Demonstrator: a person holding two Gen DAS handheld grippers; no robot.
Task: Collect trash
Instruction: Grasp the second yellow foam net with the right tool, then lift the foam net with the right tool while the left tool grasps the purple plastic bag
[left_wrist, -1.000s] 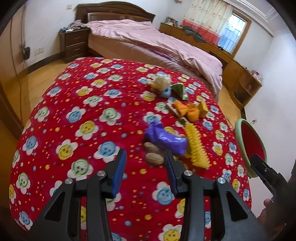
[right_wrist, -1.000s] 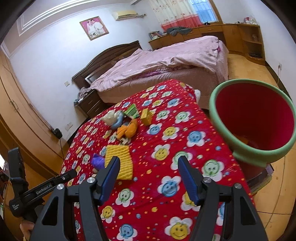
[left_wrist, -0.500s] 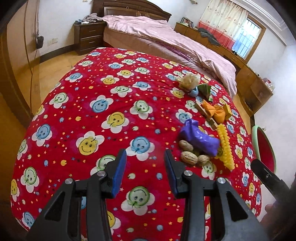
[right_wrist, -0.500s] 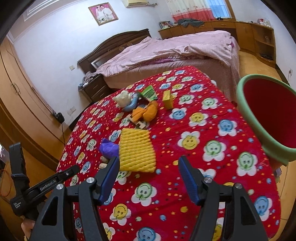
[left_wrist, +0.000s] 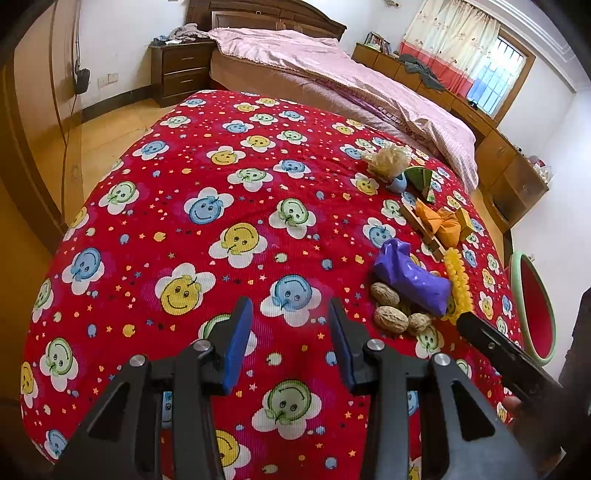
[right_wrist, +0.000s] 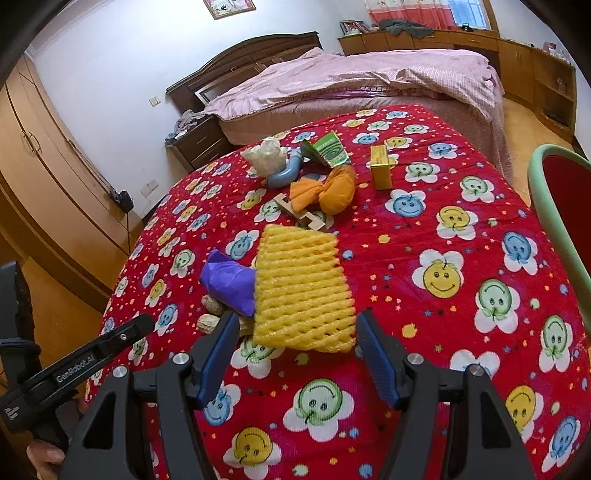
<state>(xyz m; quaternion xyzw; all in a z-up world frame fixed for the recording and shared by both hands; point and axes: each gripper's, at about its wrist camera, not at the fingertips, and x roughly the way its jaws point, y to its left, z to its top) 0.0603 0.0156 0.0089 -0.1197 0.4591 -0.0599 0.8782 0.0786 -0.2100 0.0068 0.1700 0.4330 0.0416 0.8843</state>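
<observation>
Red cloth printed with smiling flowers covers the counter that carries the trash. Nearest in the right wrist view, the right gripper hangs with its jaws wide apart and nothing between the pads, its blue tips flanking the near edge of the yellow foam net without touching it. Just left of the net lies a crumpled purple wrapper, partly tucked under it, with peanut shells at its near side. The left gripper hovers over bare cloth to the left of that pile, jaws partly open and empty; the shells sit just right of its right pad. Farther off lie an orange wrapper on a wooden piece, a yellow box, a green packet, a blue ring and a pale crumpled wad. At the right edge stands a red bin with a green rim. Beyond the counter is a bed under a pink cover.
</observation>
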